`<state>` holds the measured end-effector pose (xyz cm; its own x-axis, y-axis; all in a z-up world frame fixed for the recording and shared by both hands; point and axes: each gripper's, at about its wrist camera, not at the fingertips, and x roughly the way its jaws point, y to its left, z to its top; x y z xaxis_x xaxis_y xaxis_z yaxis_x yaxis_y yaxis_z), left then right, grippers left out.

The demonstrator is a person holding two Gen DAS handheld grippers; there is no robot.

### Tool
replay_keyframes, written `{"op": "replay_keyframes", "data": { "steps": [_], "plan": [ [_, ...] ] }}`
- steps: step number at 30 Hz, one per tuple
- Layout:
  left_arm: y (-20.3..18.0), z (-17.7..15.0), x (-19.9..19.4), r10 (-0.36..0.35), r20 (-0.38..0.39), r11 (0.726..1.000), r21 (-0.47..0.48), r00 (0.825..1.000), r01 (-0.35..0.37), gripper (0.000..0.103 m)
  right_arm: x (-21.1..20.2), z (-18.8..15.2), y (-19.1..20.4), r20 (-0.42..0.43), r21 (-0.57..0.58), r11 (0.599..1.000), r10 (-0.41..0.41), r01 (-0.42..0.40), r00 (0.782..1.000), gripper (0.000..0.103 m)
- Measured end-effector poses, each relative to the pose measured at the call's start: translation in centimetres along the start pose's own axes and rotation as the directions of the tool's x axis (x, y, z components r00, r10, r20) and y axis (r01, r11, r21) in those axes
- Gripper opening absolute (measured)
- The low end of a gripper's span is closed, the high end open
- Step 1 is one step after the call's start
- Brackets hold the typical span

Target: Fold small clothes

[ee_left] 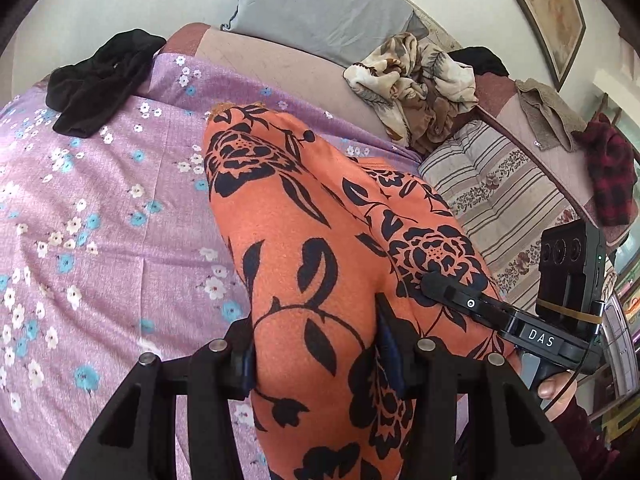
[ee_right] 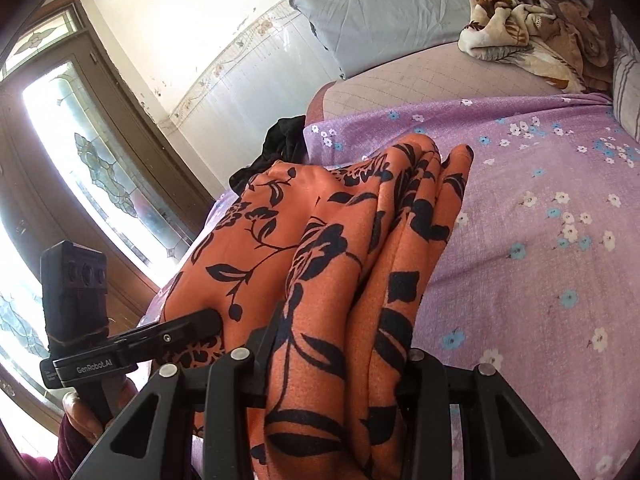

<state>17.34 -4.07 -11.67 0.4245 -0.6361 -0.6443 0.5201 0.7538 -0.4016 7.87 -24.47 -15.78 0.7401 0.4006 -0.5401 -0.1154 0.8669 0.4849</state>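
Note:
An orange garment [ee_left: 280,200] with a black flower print hangs lifted above the purple flowered bed sheet [ee_left: 100,200]. In the left wrist view my left gripper [ee_left: 316,356] is shut on its near edge, with cloth bulging between the fingers. To the right, my right gripper [ee_left: 444,292] pinches the same garment, held by a hand. In the right wrist view the garment [ee_right: 340,208] is bunched in folds between the fingers of my right gripper [ee_right: 338,364], which is shut on it. My left gripper [ee_right: 200,320] grips the cloth at the left.
A black garment [ee_left: 100,76] lies at the sheet's far left corner. A grey pillow [ee_left: 320,4], a crumpled beige blanket [ee_left: 416,80], a striped cushion [ee_left: 488,192] and a red plaid cloth [ee_left: 612,172] line the back and right. A glazed door [ee_right: 80,140] stands beside the bed.

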Motion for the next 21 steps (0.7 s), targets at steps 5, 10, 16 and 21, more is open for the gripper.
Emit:
{"op": "replay_keyframes", "data": {
  "steps": [5, 10, 16, 21],
  "plan": [
    [1.0, -3.4, 1.3, 0.039, -0.094, 0.998, -0.050, 0.995, -0.043, 0.051, 0.3, -3.3, 0.0, -0.066, 0.010, 0.999, -0.030, 0.030, 0.997, 0.039],
    [1.9, -6.0, 3.7, 0.116, -0.201, 0.989, -0.064, 0.973, -0.132, 0.059, 3.8, -6.0, -2.1, -0.262, 0.041, 0.989, -0.124, 0.139, 0.957, 0.045],
    [1.8, -5.7, 1.2, 0.150, -0.133, 0.986, -0.056, 0.980, -0.158, 0.060, 0.4, -4.9, -4.3, -0.196, 0.148, 0.965, -0.186, 0.216, 0.963, 0.061],
    [0.0, -6.4, -2.3, 0.324, 0.038, 0.945, 0.042, 0.945, -0.326, 0.065, -4.9, -4.4, -1.9, 0.010, 0.058, 0.975, -0.216, 0.215, 0.976, 0.060]
  ]
}}
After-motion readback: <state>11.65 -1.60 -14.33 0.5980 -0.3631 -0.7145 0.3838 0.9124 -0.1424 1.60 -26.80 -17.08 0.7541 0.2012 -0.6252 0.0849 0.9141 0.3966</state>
